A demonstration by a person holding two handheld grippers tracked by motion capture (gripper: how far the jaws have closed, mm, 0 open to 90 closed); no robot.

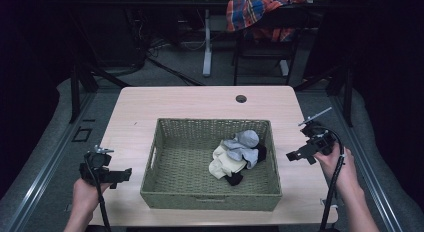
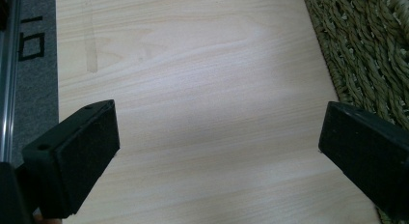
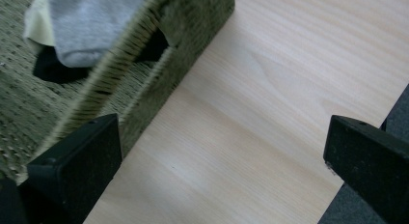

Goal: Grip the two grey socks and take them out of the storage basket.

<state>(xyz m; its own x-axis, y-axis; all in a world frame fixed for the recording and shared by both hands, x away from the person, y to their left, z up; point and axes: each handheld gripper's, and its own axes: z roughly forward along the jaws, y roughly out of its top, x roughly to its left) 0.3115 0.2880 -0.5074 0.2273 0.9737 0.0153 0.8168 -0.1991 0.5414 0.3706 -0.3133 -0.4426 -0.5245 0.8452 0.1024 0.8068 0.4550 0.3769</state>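
A green woven basket (image 1: 165,189) is set in the middle of the light wooden table (image 1: 175,99), and a heap of socks (image 1: 239,156), grey, cream and black, is seen in its right half. The left gripper (image 1: 122,176) is held over the table's near left corner, just beside the basket's left wall, its jaws spread wide with nothing between them. The right gripper (image 1: 295,155) is held off the basket's right wall, likewise wide open and empty.
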